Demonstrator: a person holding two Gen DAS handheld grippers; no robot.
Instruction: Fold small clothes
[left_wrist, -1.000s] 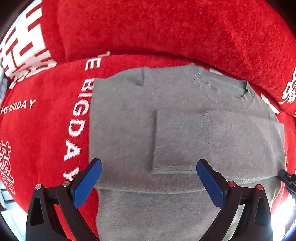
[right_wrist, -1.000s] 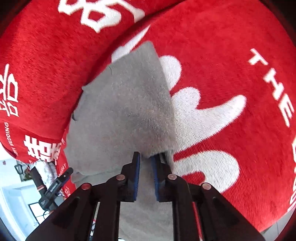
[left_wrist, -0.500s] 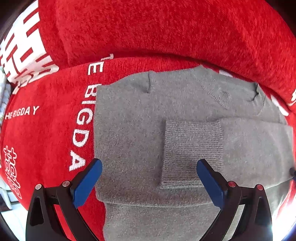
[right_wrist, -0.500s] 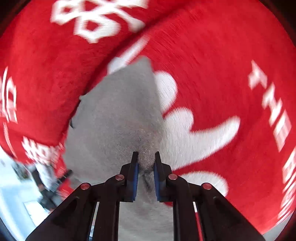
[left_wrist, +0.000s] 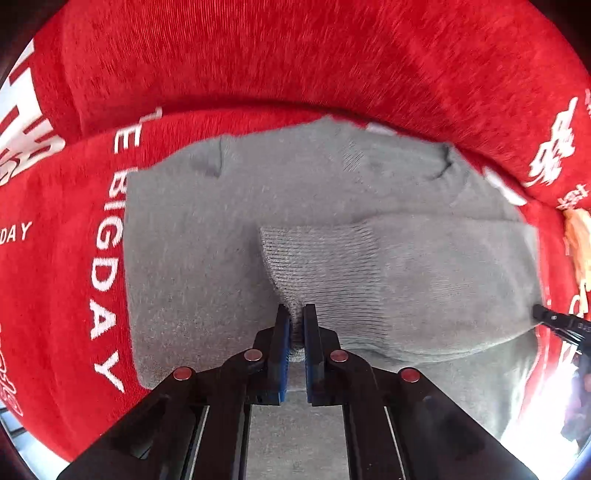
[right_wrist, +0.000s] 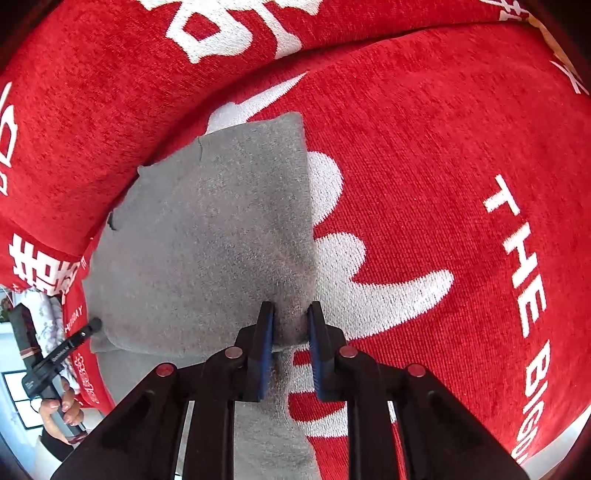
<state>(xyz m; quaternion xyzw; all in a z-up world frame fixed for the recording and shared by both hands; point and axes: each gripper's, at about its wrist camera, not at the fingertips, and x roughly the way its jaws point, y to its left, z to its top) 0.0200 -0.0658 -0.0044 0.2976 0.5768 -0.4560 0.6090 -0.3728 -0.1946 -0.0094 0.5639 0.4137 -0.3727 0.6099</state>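
your grey sweater (left_wrist: 229, 236) lies spread flat on the red blanket (left_wrist: 332, 62), its neckline toward the raised red fold at the far side, with one sleeve (left_wrist: 424, 266) folded across the sweater's body so its ribbed cuff (left_wrist: 321, 258) sits near the middle. your left gripper (left_wrist: 294, 325) is clenched on the near edge of that cuff, the blue pads pinching the knit between them. your right gripper (right_wrist: 290, 325), at the sweater's right-hand side, has its pads a little apart yet pressing a bunched bit of the grey edge (right_wrist: 291, 295) between them.
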